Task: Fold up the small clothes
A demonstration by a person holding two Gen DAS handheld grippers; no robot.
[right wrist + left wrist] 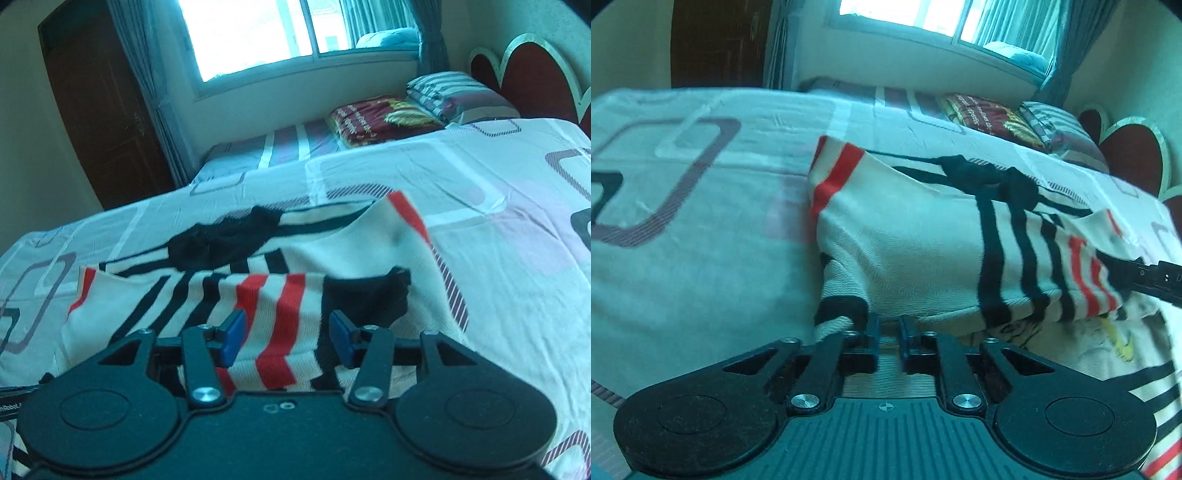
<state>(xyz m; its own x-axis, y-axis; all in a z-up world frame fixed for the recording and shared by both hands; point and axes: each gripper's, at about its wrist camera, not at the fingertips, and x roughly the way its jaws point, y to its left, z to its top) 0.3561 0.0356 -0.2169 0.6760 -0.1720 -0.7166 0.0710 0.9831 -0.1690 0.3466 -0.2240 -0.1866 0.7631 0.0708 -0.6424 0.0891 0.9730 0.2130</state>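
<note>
Striped knit garment (pixel 916 251), left gripper (pixel 889 334) pinching it

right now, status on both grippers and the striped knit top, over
Left gripper shut at the near hem of the cream knit top with black and red stripes. Right gripper open over its red-striped sleeve. Nothing in the way on the patterned bedsheet.

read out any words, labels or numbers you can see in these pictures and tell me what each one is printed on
Nothing reads clearly.
Dark red folded blanket: gold lettering, too blurred to read.
Black bar of the other tool: white print cut off at the picture's edge, unreadable.
Striped knit garment: no text seen.
</note>
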